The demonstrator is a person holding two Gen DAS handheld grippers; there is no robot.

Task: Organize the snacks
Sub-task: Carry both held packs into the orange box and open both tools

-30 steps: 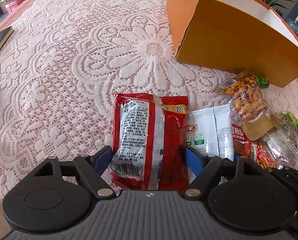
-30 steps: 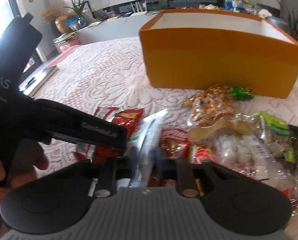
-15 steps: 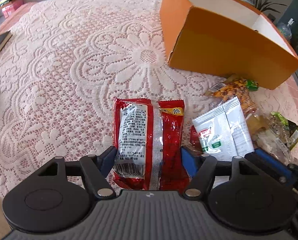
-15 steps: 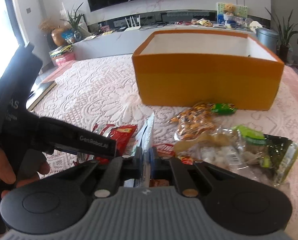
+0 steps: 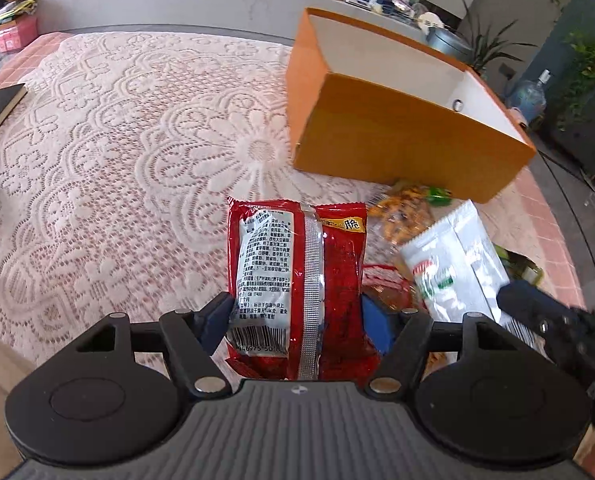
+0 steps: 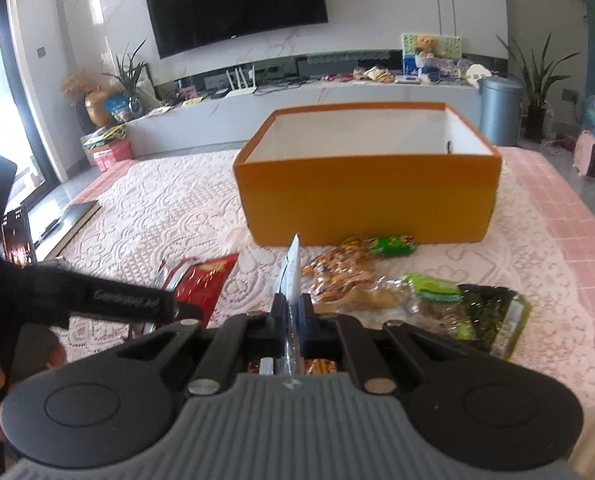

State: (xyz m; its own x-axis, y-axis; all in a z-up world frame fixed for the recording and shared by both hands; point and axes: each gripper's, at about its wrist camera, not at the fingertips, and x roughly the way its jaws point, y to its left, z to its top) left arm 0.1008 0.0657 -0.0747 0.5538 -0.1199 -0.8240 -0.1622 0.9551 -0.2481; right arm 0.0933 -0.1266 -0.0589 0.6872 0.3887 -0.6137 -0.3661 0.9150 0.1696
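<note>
Left wrist view: both grippers (image 5: 295, 318) (image 6: 291, 316) clamp packets, red (image 5: 297, 276) and white (image 5: 455, 264); box (image 6: 369, 204) looks empty; pile (image 6: 413, 300) remains mid-table.

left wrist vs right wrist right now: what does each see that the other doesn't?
Left wrist only: the back label and barcode of the red snack packet between the left gripper fingers, and the flat face of the white sachet.

Right wrist only: the wall TV, the dark green packet, and the right gripper shut on the sachet, seen edge-on.

Both: the orange box, nothing visible in it, the lace tablecloth, the orange-and-green snack bag.
</note>
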